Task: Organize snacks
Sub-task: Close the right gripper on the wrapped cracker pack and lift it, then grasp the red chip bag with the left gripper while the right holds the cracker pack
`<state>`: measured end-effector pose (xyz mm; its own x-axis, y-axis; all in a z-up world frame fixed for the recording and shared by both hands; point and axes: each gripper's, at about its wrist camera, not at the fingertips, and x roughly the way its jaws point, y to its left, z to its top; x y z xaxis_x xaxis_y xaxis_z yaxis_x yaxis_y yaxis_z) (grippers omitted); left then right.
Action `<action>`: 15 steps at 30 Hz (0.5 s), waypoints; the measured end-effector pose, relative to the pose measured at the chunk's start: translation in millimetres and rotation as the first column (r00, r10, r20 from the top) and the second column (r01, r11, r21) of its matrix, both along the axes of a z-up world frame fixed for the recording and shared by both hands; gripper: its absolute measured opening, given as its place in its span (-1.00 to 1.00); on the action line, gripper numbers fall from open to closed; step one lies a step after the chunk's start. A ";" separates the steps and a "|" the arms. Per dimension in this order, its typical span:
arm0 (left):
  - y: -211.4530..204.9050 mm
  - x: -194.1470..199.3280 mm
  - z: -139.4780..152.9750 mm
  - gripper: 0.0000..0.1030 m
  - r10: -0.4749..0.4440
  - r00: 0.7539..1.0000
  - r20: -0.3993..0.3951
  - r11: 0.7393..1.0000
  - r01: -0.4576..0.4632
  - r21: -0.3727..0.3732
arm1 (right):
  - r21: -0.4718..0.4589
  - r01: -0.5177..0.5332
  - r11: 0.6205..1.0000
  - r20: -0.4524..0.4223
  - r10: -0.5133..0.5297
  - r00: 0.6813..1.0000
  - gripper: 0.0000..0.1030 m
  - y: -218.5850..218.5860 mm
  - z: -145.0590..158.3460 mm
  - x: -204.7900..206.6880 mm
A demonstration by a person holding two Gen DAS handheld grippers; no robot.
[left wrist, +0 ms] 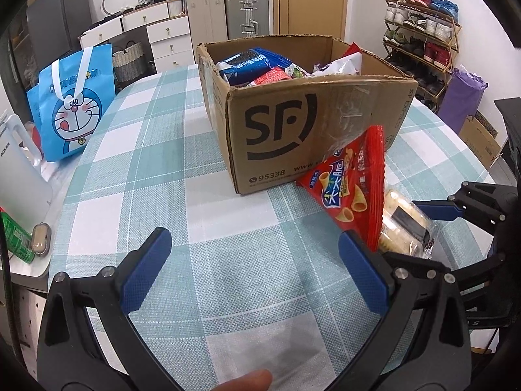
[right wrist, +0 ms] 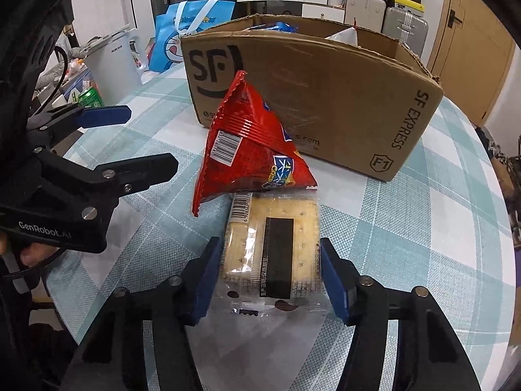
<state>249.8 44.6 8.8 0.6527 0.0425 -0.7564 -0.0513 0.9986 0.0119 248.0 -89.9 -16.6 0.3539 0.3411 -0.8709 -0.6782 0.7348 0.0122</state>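
Beside the cardboard box [right wrist: 312, 97], right gripper [right wrist: 267, 277] fingers clasping cracker pack [right wrist: 273, 247] edges

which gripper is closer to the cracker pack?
Right. The right gripper has its pads on both sides of the cracker pack. The left gripper is open over bare tablecloth, beside the pack.

Right gripper [right wrist: 266, 277]: pads apparently pressing cracker packet [right wrist: 272, 247] | red snack bag [right wrist: 247, 150]: overlapping packet's far end | cardboard box [right wrist: 312, 97]: behind.
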 end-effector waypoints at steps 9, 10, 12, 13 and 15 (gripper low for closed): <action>-1.5 -1.7 0.7 0.99 -0.005 1.000 0.004 1.000 0.005 0.004 | 0.063 -0.018 0.998 0.009 0.017 1.000 0.14 -16.5 20.6 -0.1; -1.2 -1.2 0.4 0.99 -0.005 1.000 0.003 1.000 0.005 0.002 | 0.078 -0.020 0.997 0.016 0.019 1.000 0.14 -19.5 25.7 -0.7; -1.7 -1.3 -0.3 0.99 -0.005 1.000 0.001 1.000 0.005 0.001 | 0.095 -0.021 0.995 0.029 0.018 0.999 0.14 -24.6 33.5 -1.5; -2.0 -1.0 -0.4 0.99 -0.005 1.000 0.001 1.000 0.005 0.002 | 0.103 -0.019 0.995 0.036 0.015 0.999 0.14 -27.6 37.6 -1.5; -2.7 -1.0 -0.9 0.99 -0.007 1.000 0.001 1.000 0.007 0.003 | 0.124 -0.014 0.992 0.044 0.008 0.999 0.14 -35.4 44.0 -0.9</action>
